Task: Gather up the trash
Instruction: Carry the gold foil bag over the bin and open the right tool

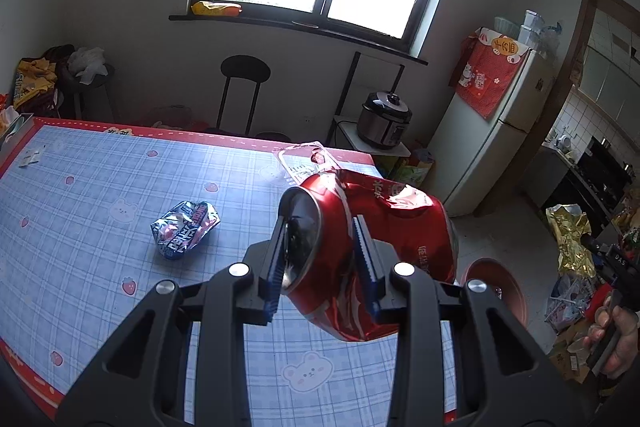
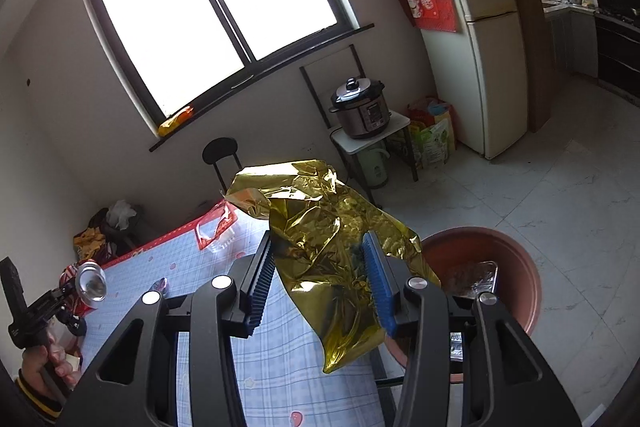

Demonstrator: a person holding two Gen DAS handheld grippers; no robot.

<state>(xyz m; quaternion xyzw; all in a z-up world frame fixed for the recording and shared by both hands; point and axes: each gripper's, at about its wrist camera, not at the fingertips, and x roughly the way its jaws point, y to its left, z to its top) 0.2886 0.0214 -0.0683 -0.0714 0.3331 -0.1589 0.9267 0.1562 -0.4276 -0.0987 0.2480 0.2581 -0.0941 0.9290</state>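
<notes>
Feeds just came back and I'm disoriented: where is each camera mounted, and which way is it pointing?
Left wrist: behind the left claw, facing the window across the table; its fingers clamp a crushed red can; the right hand shows.
Right wrist: behind the right claw, above the table's edge, gripping gold foil near the red basin; the left hand shows.
Shared: can, foil, basin, fridge.
</notes>
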